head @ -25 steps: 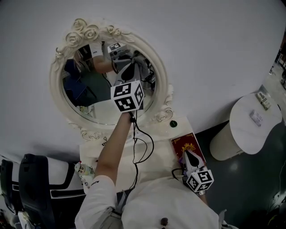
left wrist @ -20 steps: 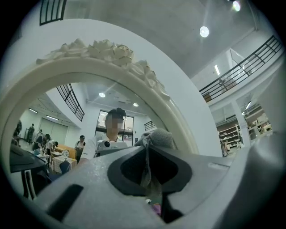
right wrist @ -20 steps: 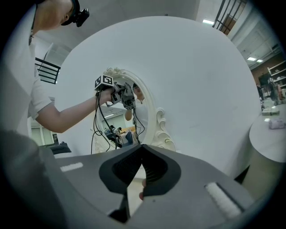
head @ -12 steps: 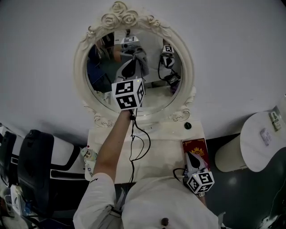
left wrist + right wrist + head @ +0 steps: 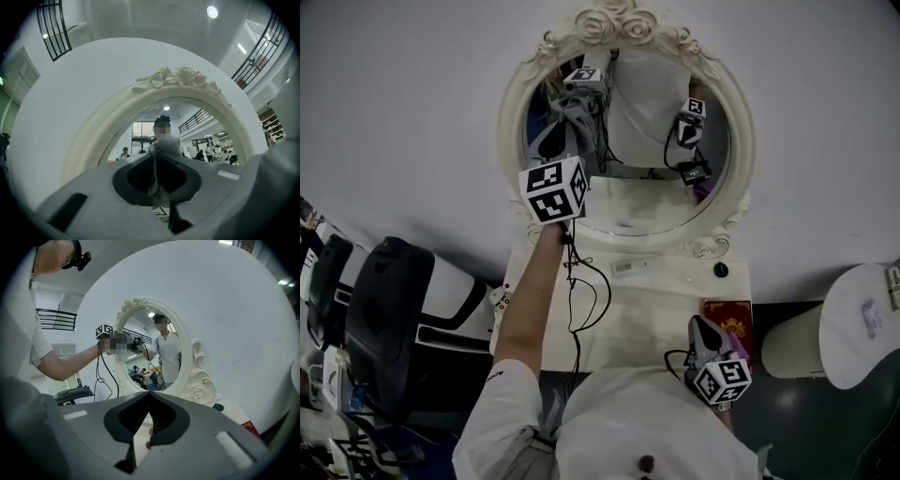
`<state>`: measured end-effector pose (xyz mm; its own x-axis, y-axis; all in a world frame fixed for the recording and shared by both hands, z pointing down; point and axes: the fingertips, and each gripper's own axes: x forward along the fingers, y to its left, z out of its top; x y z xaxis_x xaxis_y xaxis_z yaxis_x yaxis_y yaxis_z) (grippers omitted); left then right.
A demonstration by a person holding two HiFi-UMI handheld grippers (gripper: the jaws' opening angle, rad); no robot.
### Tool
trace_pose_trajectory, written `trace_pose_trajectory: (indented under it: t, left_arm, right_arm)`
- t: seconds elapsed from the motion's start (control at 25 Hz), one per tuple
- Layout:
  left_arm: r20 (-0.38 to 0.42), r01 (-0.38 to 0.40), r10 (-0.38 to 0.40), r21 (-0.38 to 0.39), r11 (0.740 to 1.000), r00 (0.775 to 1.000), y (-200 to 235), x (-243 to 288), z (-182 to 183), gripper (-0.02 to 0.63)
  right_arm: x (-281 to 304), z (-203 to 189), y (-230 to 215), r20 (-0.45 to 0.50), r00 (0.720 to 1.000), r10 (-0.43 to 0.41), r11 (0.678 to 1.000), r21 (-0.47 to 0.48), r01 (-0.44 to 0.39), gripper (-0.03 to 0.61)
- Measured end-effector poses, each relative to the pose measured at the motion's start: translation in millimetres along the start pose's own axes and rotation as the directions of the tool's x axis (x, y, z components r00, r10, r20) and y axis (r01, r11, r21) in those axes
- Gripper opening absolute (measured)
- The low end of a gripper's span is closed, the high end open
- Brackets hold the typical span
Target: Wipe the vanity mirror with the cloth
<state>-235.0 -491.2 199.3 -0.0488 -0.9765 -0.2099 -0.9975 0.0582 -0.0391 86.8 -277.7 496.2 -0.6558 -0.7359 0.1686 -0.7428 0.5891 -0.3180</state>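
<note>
Head view: your vanity mirror [image 5: 652, 159] is an oval glass in a cream frame with carved roses at the crown. It stands at the back of the white bench [image 5: 652, 309]. Your left hand-held gripper [image 5: 562, 136] is raised to the left side of the glass. The grey cloth [image 5: 574, 117] is bunched at its tip. From here cloth and reflection run together, so you cannot trace its edge. Your right hand-held gripper [image 5: 697, 325] sits low at the bench's right front, just beside a red booklet [image 5: 736, 323]. A black cable [image 5: 578, 300] hangs along your left forearm.

Left gripper view: the jaws are clamped on the cloth [image 5: 166, 144]. A thin grey strip is pinched between them and a fuller wad stands above the tips. Behind it rises the upper arc of the mirror frame with its rose crest [image 5: 183, 77]. The lower half of the mirror is hidden by the gripper's own body. You cannot tell from here whether the wad touches the glass.

Right gripper view: the jaws are closed tip to tip, with nothing held at the tips. A small pinkish shape shows through the gap lower down, and you cannot tell what it is. The mirror stands ahead, your left arm reaching to its left edge. The gripper there is hard to make out. A dark green knob [image 5: 218, 406] sits on the bench at the foot of the frame.
</note>
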Motion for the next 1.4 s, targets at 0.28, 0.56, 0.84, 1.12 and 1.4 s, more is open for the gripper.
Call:
trace_pose_trajectory:
  t: [0.28,0.56,0.84,1.12,1.4]
  left_arm:
    - [-0.008,-0.101,0.101,0.026,0.995,0.995,46.4,-7.7,1.8,0.023]
    - [0.04,-0.047,0.048,-0.013,0.999,0.998,22.4,-21.7,5.3,0.023]
    - [0.079,0.183,-0.181,-0.013,0.983,0.98,-115.7,-29.0,-1.3,0.023]
    - [0.047,0.322,-0.319,-0.087,0.943,0.947,-219.4,-11.7,-33.1,0.023]
    - [0.005,0.373,-0.376,-0.118,0.92,0.927,-277.8,6.1,-66.8,0.023]
  right_arm:
    - [12.7,-1.7,10.4,-0.01,0.999,0.043,0.999,-0.014,-0.043,0.008]
    - [2.5,-0.4,-0.2,-0.004,1.0,0.006,1.0,0.002,-0.006,0.008]
    - [-14.1,1.5,-13.2,0.007,0.999,-0.043,0.999,-0.003,0.043,0.008]
    - [-43.0,2.1,-37.8,0.035,0.989,-0.145,0.989,0.024,0.144,0.008]
    - [-88.9,-3.2,-71.7,0.044,0.956,-0.289,0.956,0.07,0.286,0.008]
